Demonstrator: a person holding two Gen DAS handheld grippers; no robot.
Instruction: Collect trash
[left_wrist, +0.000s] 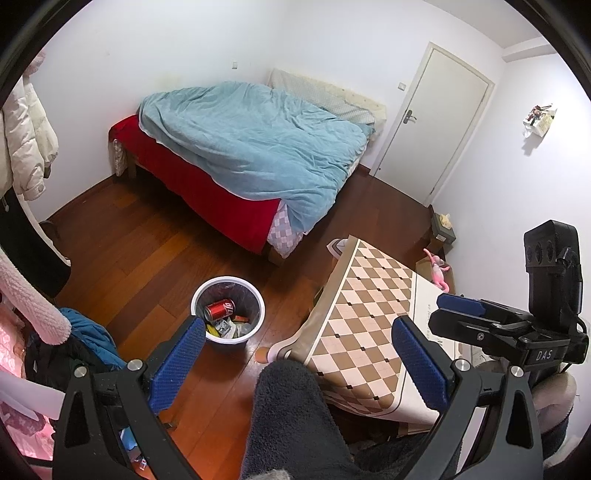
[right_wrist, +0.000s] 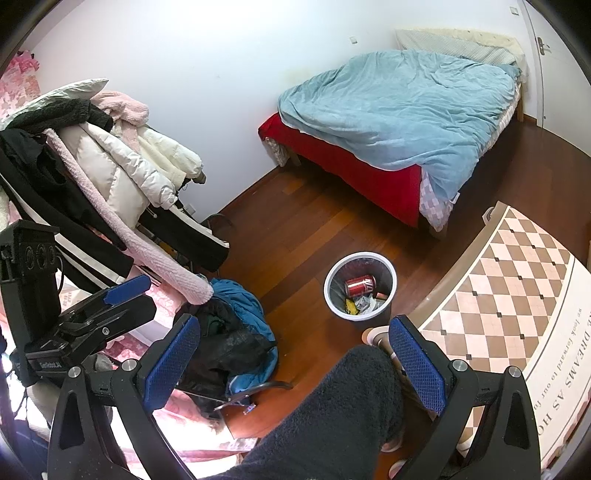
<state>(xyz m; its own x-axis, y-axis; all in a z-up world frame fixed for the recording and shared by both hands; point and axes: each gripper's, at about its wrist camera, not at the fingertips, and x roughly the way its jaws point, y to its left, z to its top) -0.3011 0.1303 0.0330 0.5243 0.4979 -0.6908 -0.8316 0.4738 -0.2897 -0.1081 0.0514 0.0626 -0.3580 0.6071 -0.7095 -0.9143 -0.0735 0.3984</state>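
A white trash bin (left_wrist: 228, 311) stands on the wooden floor, holding a red soda can (left_wrist: 219, 309) and several wrappers. It also shows in the right wrist view (right_wrist: 360, 286), with the can (right_wrist: 359, 285) inside. My left gripper (left_wrist: 298, 345) is open and empty, held high above the floor and the table edge. My right gripper (right_wrist: 293, 345) is open and empty, also held high. In the left wrist view the right gripper (left_wrist: 458, 308) appears at the right over the table. In the right wrist view the left gripper (right_wrist: 127, 291) appears at the left.
A low table with a checkered cloth (left_wrist: 369, 317) stands right of the bin. A bed with a blue quilt (left_wrist: 255, 144) is beyond. Piled coats (right_wrist: 110, 177) and clothes (right_wrist: 236, 332) lie at left. The person's dark-trousered leg (right_wrist: 332, 413) is below. A closed door (left_wrist: 436, 122) is at the back.
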